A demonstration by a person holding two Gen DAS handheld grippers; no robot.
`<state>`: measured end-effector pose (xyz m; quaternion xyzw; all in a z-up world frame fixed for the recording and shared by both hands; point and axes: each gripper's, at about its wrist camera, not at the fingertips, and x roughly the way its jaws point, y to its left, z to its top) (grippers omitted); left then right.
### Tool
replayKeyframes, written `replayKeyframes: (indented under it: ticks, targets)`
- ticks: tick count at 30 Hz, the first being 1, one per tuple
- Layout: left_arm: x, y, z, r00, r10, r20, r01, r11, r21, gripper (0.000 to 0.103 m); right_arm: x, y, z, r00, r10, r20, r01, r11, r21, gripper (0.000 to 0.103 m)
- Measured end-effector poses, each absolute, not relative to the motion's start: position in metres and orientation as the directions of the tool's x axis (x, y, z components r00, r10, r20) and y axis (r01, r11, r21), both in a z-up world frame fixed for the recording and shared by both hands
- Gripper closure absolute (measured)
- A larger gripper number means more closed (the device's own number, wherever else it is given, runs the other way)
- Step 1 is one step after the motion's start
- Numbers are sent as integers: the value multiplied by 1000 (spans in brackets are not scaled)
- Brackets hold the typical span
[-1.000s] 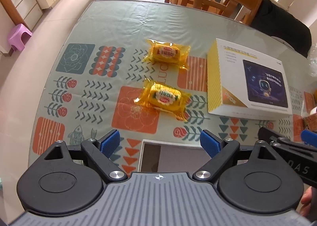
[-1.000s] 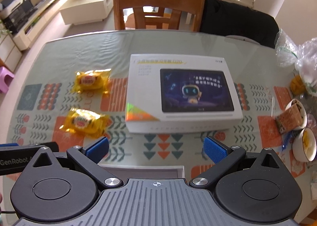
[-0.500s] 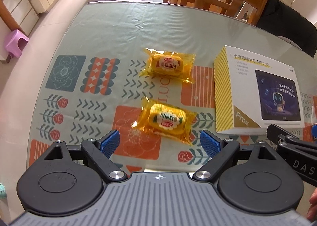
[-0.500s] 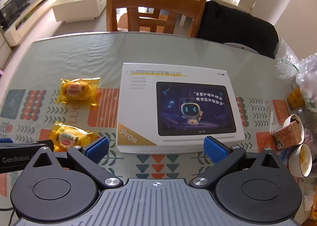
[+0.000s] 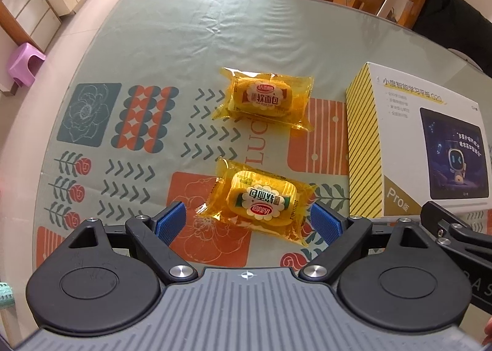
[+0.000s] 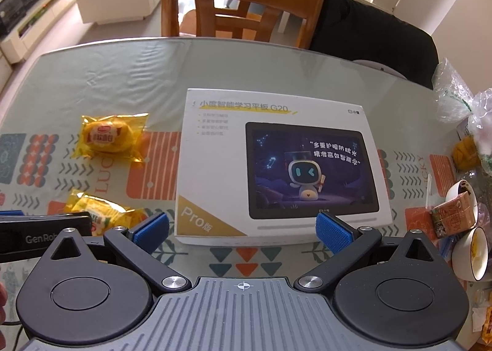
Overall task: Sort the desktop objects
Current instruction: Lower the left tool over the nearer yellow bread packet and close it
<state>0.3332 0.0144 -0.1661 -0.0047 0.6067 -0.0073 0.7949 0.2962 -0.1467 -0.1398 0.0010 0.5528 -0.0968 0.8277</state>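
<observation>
Jaws of left gripper [image 5: 248, 223] spread wide, flanking near bread packet [image 5: 257, 202] on desk [image 5: 172, 37]; right gripper [image 6: 243, 232] jaws likewise apart, before tablet box [image 6: 276, 163].

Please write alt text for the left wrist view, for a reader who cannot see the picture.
The open left hand-held gripper hovers around the nearer of two yellow wrapped bread packets on a patterned table, not yet closed on it. The second bread packet lies farther away, and a white tablet box sits to the right.
</observation>
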Motion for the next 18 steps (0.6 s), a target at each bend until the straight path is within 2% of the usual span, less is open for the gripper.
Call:
replayKeyframes:
  ticks: [18]
  targets:
    - [355,-7,-228,195,66,-979,24,997,72,0,308,-160,-159,339,-173,-925,181,977,-116,0]
